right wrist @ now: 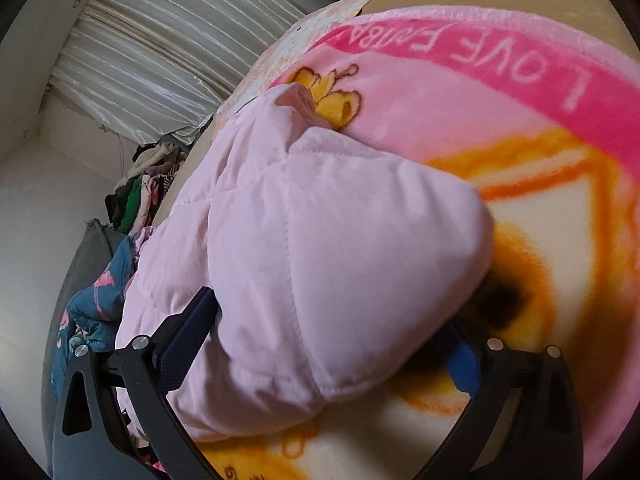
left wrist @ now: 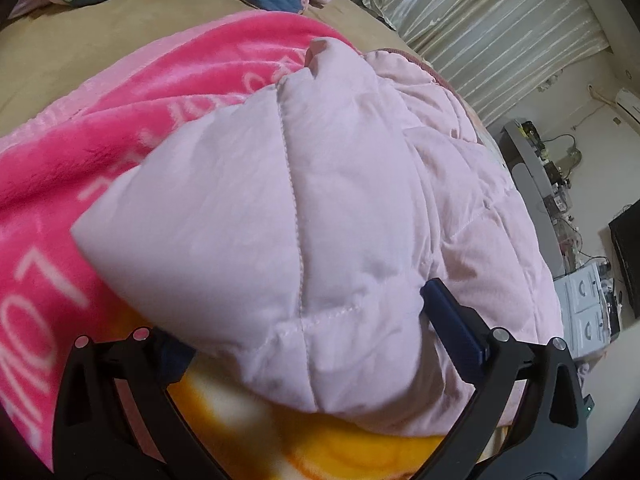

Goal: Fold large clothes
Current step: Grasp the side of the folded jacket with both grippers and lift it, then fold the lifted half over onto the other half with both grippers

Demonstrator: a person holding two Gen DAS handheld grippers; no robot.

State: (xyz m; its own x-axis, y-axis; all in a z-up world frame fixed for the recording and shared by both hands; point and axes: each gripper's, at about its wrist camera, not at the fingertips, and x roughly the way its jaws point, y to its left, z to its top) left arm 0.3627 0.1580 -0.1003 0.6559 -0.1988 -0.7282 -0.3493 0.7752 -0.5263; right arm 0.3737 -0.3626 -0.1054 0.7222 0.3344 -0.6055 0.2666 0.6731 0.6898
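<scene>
Left wrist view takes in a tan bed (left wrist: 100, 32) spread with a pink fleece blanket (left wrist: 120, 120) lettered in white. On the blanket lies a pale pink quilted jacket (left wrist: 320, 200), folded into a puffy bundle – one corner lifted toward each camera. Both grippers grasp it: the left gripper (left wrist: 304, 320) pinches the near folded edge, and the right gripper (right wrist: 320, 336) clamps a padded fold between its blue pads (right wrist: 464, 364).

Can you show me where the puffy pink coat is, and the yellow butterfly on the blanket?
puffy pink coat (left wrist: 352, 200), left wrist view, on its quilted panel beside the seam.
yellow butterfly (right wrist: 334, 98), right wrist view, on its wing, printed on the blanket.
</scene>
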